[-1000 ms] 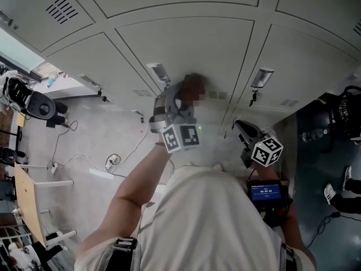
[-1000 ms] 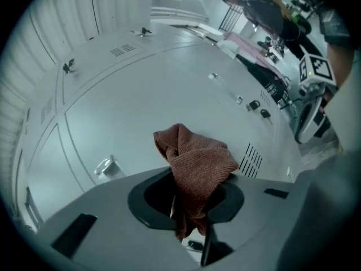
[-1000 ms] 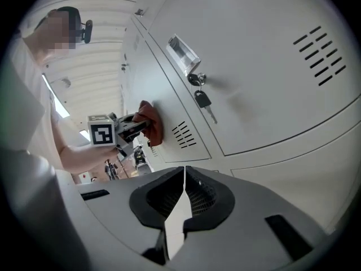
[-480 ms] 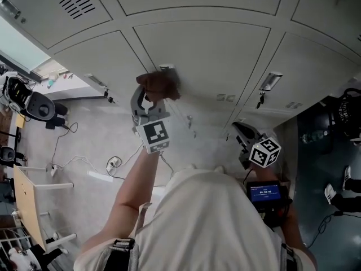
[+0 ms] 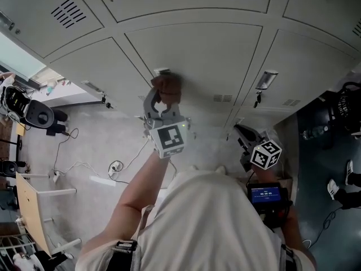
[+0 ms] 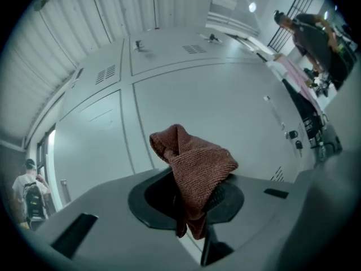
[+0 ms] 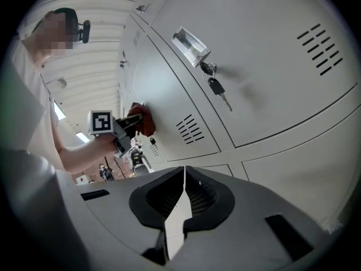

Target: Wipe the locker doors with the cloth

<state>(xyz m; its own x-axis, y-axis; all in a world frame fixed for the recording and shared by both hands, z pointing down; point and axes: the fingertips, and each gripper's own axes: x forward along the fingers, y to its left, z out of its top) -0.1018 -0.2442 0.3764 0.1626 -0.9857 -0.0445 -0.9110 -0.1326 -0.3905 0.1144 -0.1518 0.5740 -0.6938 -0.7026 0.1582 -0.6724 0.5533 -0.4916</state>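
My left gripper [image 5: 162, 97] is raised against a grey locker door [image 5: 197, 61] and is shut on a reddish-brown cloth [image 5: 167, 87]. In the left gripper view the cloth [image 6: 194, 168] bunches up between the jaws and presses toward the door [image 6: 225, 112]. The right gripper view shows the same cloth [image 7: 142, 119] touching the door beside a vent [image 7: 190, 130]. My right gripper [image 5: 242, 137] hangs low near my body, its jaws closed together with nothing in them [image 7: 183, 199].
Locker handles with keys stick out from the doors [image 5: 265, 81] [image 7: 211, 83]. A black chair [image 5: 36, 114] and cables [image 5: 113, 164] lie on the floor at left. A bag [image 5: 347, 114] sits at right. People stand far off [image 6: 31, 199].
The left gripper with the cloth swept left along the door, then came back slightly right and up. The right gripper has stayed put.
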